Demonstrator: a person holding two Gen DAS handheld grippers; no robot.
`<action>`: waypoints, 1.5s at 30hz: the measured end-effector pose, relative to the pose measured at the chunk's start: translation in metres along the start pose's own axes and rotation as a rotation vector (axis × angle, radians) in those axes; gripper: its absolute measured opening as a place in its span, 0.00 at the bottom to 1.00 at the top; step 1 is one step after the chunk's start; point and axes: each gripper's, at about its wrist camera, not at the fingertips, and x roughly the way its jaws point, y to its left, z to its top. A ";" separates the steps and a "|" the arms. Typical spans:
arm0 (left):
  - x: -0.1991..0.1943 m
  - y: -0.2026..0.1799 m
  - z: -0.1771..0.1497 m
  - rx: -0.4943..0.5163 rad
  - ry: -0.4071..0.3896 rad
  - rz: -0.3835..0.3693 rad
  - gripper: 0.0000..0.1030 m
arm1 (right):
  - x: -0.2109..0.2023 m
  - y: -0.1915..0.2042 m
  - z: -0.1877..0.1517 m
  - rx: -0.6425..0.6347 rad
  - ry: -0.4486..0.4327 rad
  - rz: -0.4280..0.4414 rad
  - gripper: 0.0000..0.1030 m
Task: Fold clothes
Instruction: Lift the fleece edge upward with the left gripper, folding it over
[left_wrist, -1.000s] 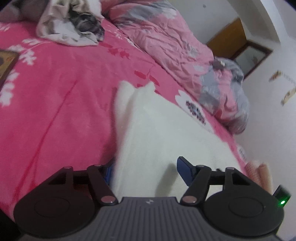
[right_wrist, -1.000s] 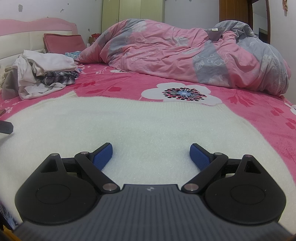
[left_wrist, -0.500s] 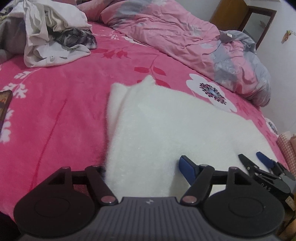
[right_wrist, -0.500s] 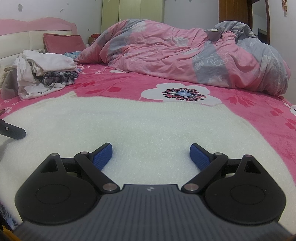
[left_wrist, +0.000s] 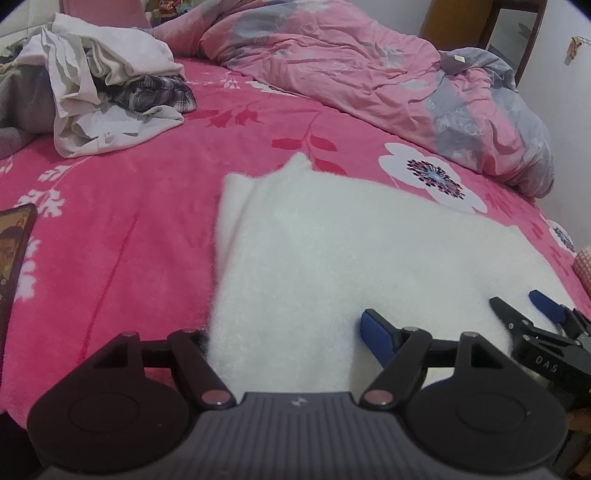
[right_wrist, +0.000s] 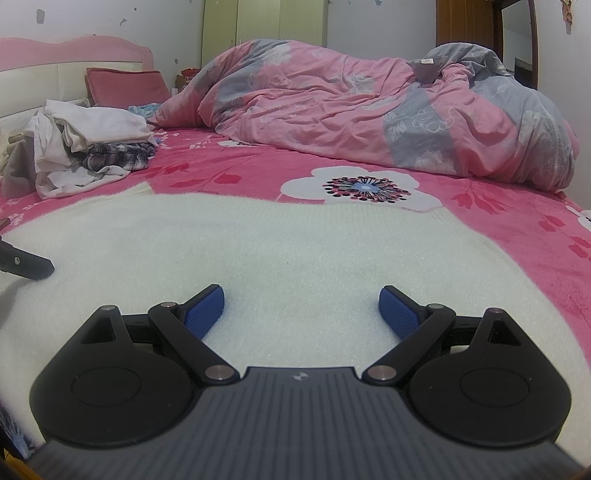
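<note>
Beside sweater (left_wrist: 332, 258), phone (left_wrist: 13, 258) (left view)

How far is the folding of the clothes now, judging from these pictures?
Early stage. The white sweater lies spread on the pink bed, one edge already turned over. Nothing is gripped: the left gripper and right gripper are open over it. The pile of clothes near the headboard is still unfolded.
</note>
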 end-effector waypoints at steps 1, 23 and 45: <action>0.000 0.000 0.000 0.002 -0.001 0.002 0.74 | 0.000 0.000 0.000 0.000 -0.001 0.000 0.89; 0.030 0.064 0.014 -0.268 -0.021 -0.310 0.73 | 0.000 0.000 0.000 -0.001 -0.003 -0.001 0.89; 0.033 0.078 -0.003 -0.381 -0.005 -0.376 0.42 | 0.000 0.002 -0.001 0.001 -0.013 -0.005 0.90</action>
